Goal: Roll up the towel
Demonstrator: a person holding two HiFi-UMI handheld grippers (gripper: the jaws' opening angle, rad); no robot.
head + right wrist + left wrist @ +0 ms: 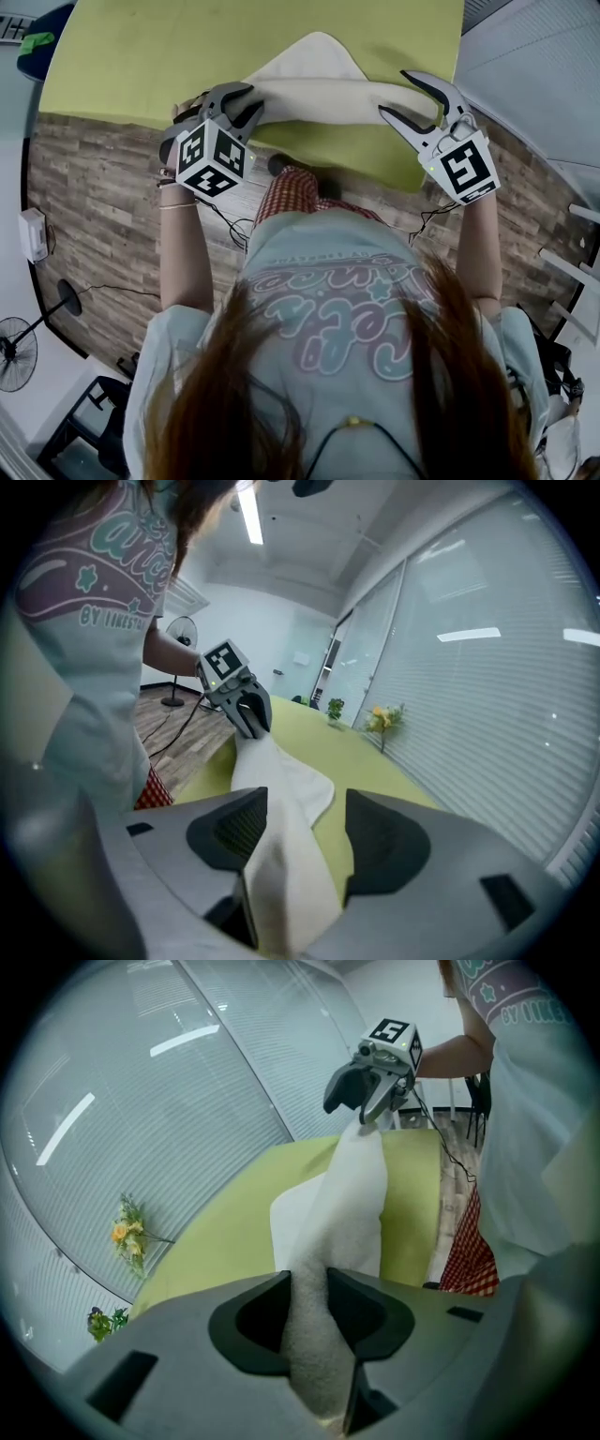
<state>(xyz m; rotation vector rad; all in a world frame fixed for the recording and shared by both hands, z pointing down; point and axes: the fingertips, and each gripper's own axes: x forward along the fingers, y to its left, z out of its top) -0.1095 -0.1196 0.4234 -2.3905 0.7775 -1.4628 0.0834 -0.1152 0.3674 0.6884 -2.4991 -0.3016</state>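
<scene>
A cream towel (pixel 328 98) is seen gathered into a thick, loosely rolled band that is stretched crosswise between the two tools, over the near part of a yellow-green counter (pixel 141 56). One flat corner of the towel is left spread on the counter just beyond the band. The left tool (pixel 248 105) is clamped on the band's left end: in the left gripper view the cloth is pinched tightly between both jaws and is bulged out before and behind them. The right tool (pixel 398 94) is held at the band's right end with its jaws standing apart; in the right gripper view the towel is laid against one jaw only, and a clear gap is left to the other, so no squeeze is applied there. Both tools are pointed away from the person and tilted downward toward the counter. Wood-patterned floor (pixel 94 206) is shown below the counter's near edge, and a small bunch of yellow flowers (pixel 127 1232) is set by the glass wall behind the counter.
</scene>
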